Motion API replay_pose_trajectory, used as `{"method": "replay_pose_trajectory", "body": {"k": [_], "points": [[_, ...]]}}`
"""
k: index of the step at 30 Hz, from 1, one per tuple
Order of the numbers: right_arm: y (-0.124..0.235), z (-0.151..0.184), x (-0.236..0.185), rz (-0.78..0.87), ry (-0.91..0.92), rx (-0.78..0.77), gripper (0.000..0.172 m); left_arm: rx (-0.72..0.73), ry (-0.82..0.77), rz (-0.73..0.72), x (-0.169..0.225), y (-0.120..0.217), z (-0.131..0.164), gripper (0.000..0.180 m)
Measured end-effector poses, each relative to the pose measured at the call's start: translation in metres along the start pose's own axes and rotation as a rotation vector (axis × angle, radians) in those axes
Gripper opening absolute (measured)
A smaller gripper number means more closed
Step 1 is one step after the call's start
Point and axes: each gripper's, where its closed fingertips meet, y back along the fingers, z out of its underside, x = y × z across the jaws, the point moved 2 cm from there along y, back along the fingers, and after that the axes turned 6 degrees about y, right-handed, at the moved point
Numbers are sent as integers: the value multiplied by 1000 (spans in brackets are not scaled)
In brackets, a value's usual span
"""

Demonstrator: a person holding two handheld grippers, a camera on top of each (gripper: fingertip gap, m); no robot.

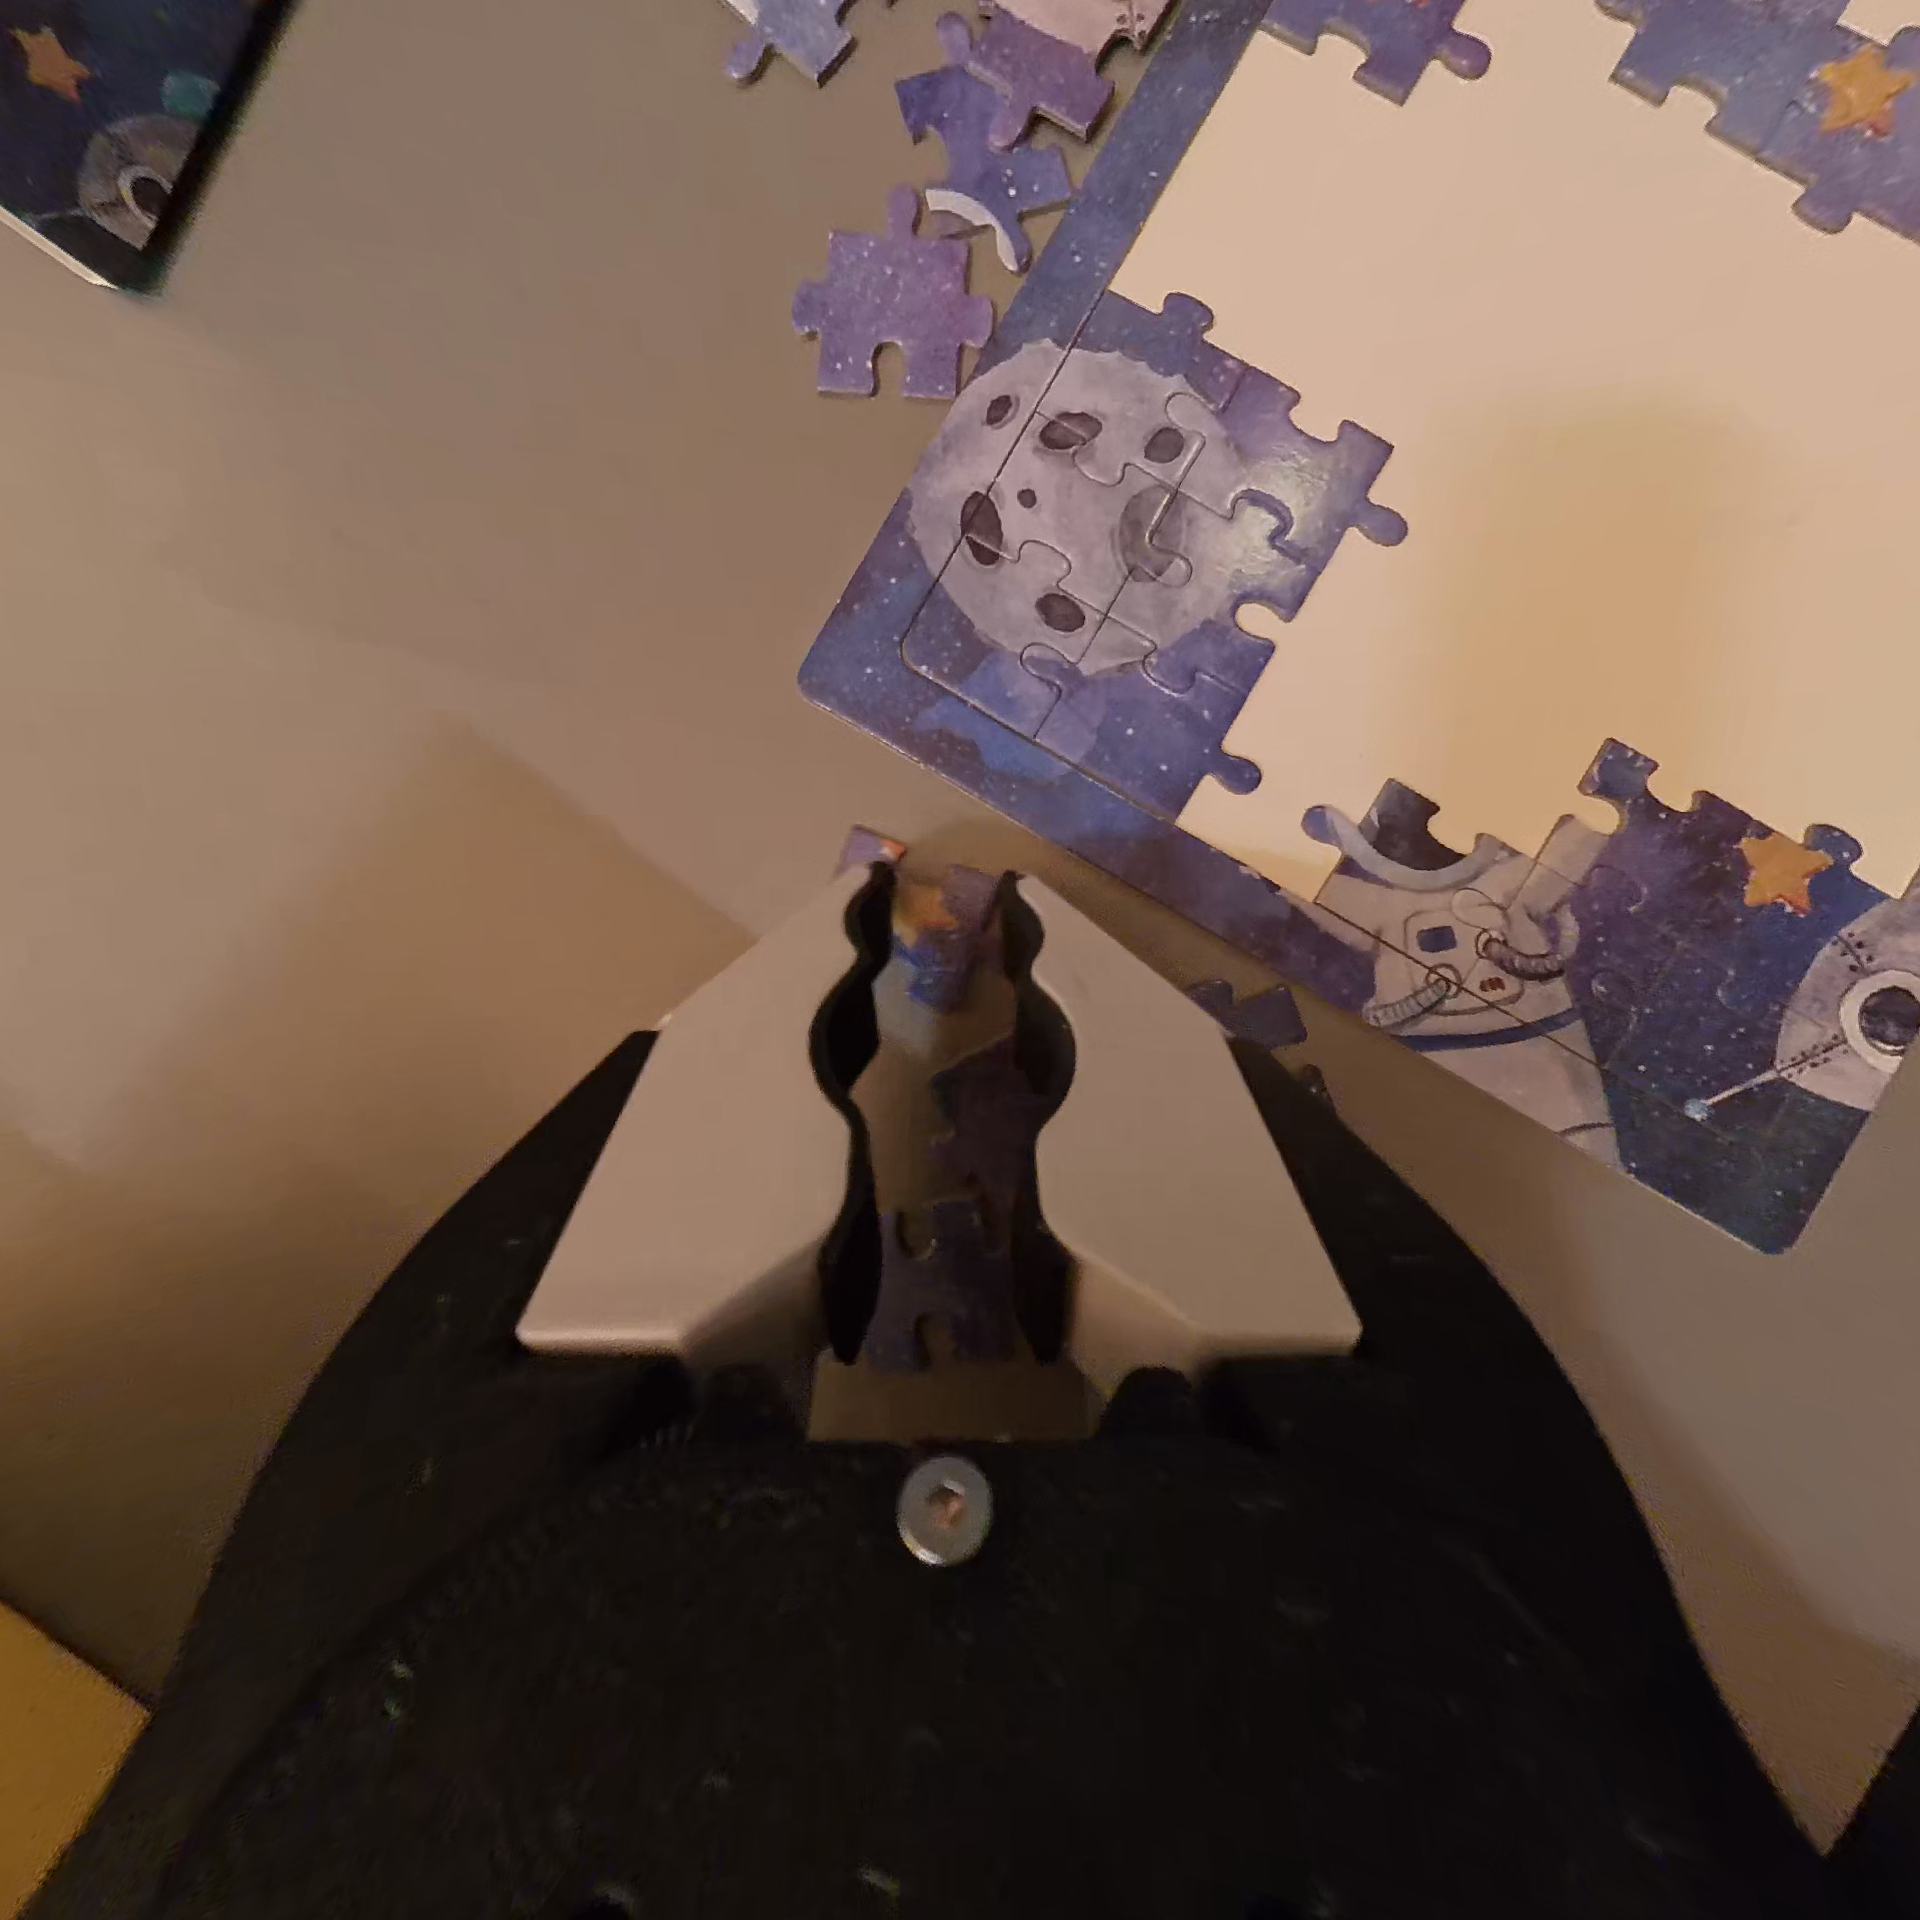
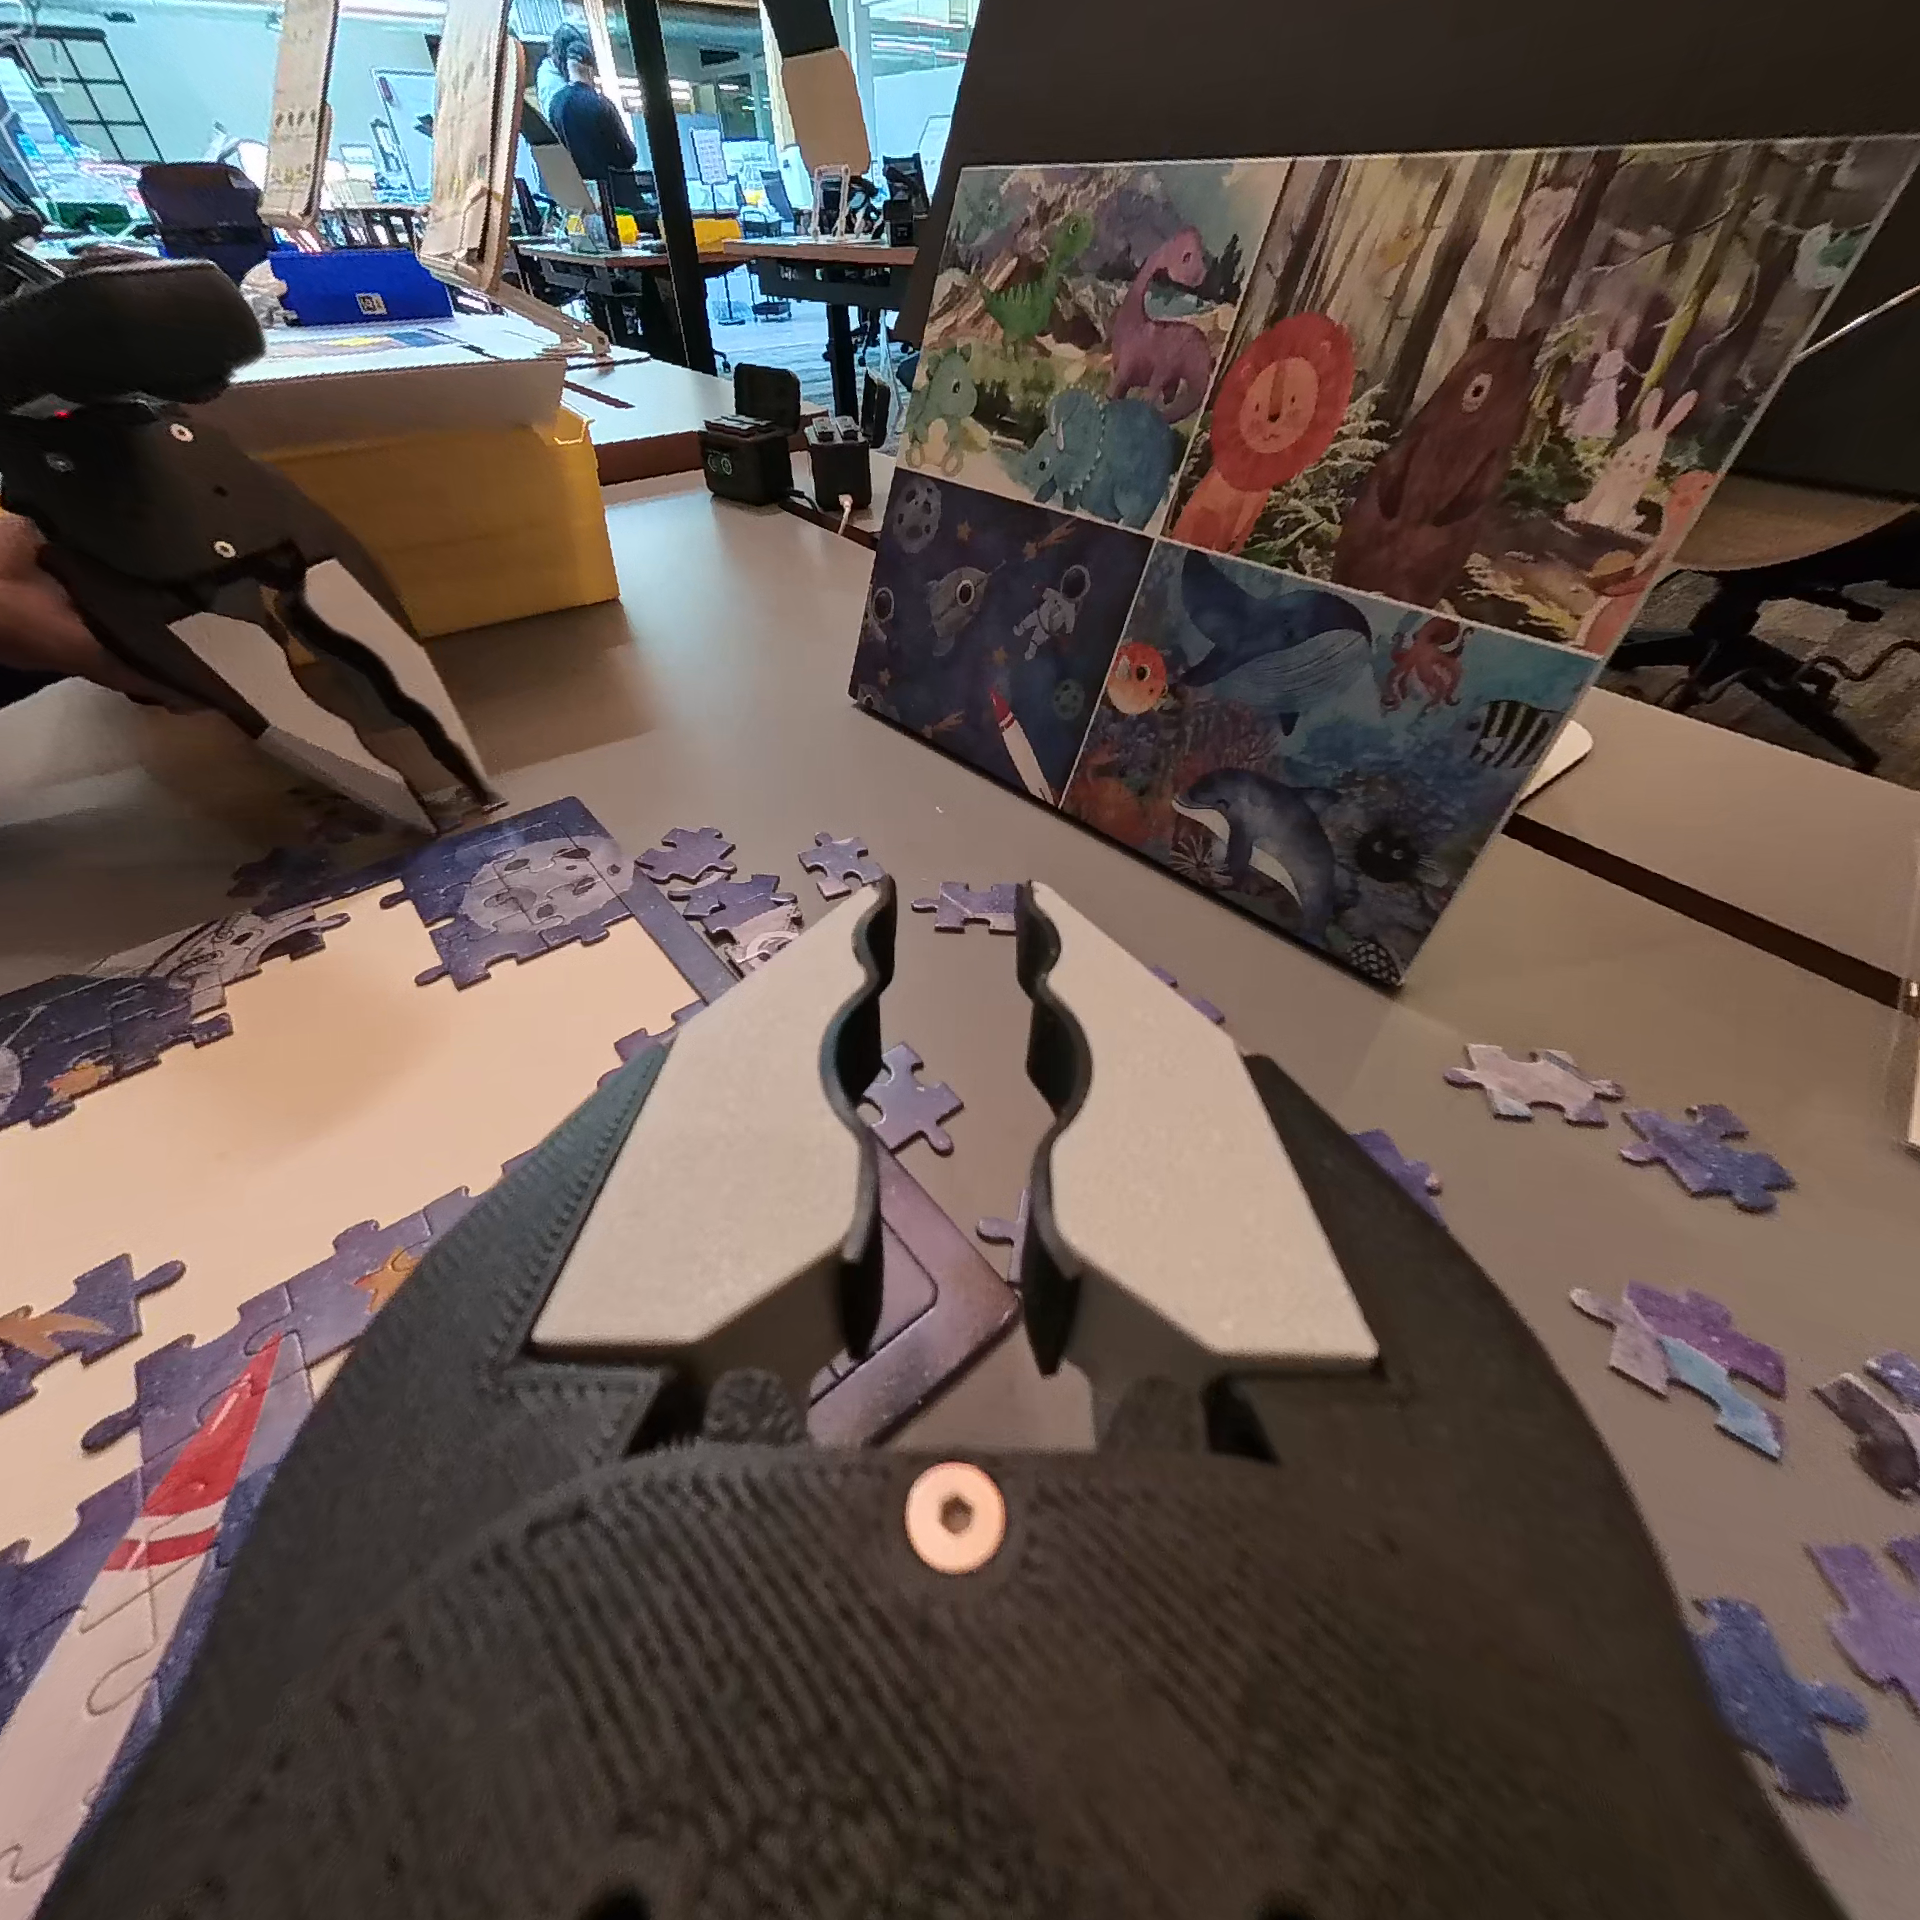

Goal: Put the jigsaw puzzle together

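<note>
1. A grey table [image 2: 727,644] fills the foreground; its surface is smooth and matt.
2. Warm light falls on it in the left wrist view, cooler daylight in the right.
3. A yellow bin [image 2: 488,520] stands at the table's far edge, with white boards stacked on top.
4. Black chargers [image 2: 769,447] sit near it, one with a white cable.
5. Behind lies an open office: rows of desks [image 2: 623,249], dark chairs, a black pillar [image 2: 675,156].
6. Large windows [image 2: 62,94] line the far left wall.
7. A person [image 2: 587,125] stands far back.
8. An office chair [image 2: 1766,623] on dark carpet is at right.
</note>
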Motion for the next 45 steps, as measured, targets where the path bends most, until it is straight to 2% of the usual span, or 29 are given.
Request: {"method": "replay_pose_trajectory", "body": {"k": [2,3,10,13,16,20,22,27,30,34,36,45], "points": [[0,0,0,0,0,1,21,-5,-14,-23,-2,1,2,7],[0,0,0,-1,1,1,21,-2,-16,-26,-3,2,2,8],[0,0,-1,-5,-1,1,21,40,15,-30,-10,7,-4,47],[-1,0,-2,-10,-2,-2,21,-13,50,-37,-18,0,0,51],[-1,1,-2,-8,2,-5,21,-28,59,22,-14,-2,-1,40],[0,0,-1,-9,0,0,21,-33,26,24,-10,-1,-1,13],[0,-1,-2,-10,-1,2,21,-28,23,10,-10,-1,0,14],[0,-1,-3,-15,2,2,21,-12,33,31,-7,7,1,46],[-1,-1,-4,-18,2,1,21,-72,45,45,-8,5,10,51],[0,-2,-3,-13,4,2,21,-72,29,41,-8,6,10,47],[0,-2,-3,-13,0,5,21,-72,18,41,-7,6,10,36],[0,-3,-4,-14,5,8,21,-63,-13,14,-5,8,9,34]]}}
